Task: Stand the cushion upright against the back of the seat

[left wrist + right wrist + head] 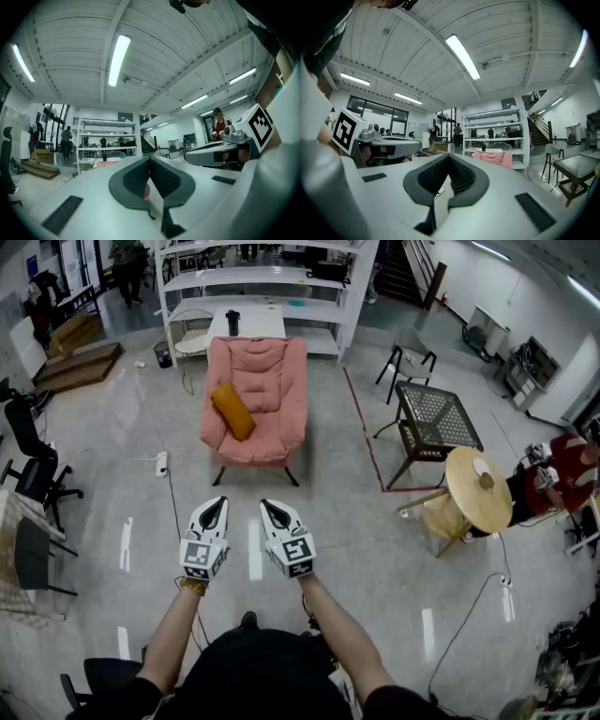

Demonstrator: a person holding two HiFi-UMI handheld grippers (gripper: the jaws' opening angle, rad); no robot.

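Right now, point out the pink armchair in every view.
Head view: armchair, upper centre.
Left gripper view: just its top edge, left of centre.
Right gripper view: right of centre.
Shared landmark: white shelves directly behind it.

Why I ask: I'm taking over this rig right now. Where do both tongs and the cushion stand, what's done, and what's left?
Left tongs: shut, empty, out over bare floor, well short of the chair.
Right tongs: shut, empty, right beside the left.
Orange cushion: lies slanted on the pink armchair, at the seat's picture-left side by the armrest.
Done: nothing yet; the cushion is untouched.
Left: step up to the chair, open, grip the cushion, and stand it upright against the backrest.
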